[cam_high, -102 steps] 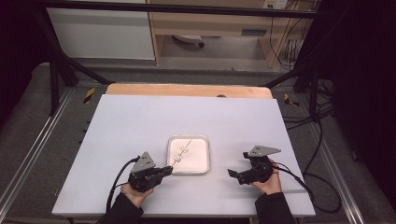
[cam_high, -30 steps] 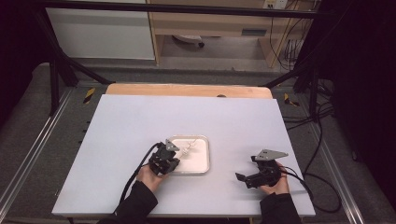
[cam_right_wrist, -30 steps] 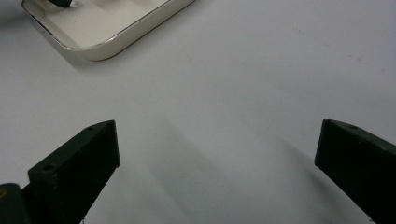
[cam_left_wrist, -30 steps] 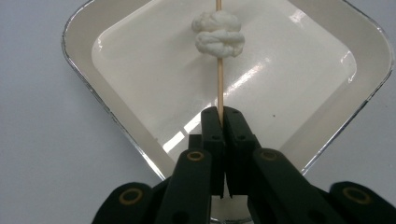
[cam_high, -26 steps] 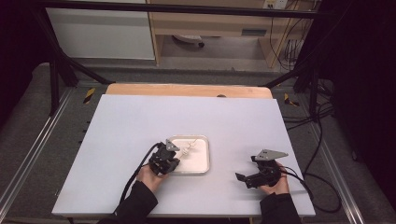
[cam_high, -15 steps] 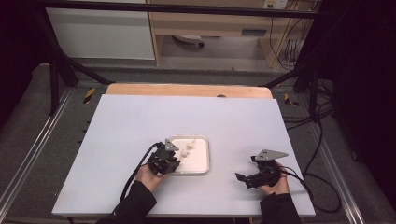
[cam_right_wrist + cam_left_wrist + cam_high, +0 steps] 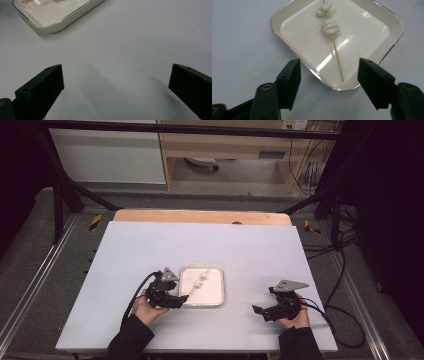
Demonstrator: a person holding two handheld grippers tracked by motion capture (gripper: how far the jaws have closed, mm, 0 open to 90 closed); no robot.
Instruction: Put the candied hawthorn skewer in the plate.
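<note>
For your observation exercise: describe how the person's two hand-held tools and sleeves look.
The left tool and right tool are black, each with two blocky jaws, a grey three-cornered plate on top and a trailing black cable. Brass-coloured rivets show near the jaws. The sleeves are dark.

high view: overhead, far | gripper views: low, near | shared: tray [image 7: 216, 287]

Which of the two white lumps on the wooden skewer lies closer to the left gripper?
The larger white lump, lower on the thin wooden skewer; the smaller lump sits beyond it.

Left gripper [image 7: 329, 72] just opened; right gripper [image 7: 116, 82] wide.
</note>
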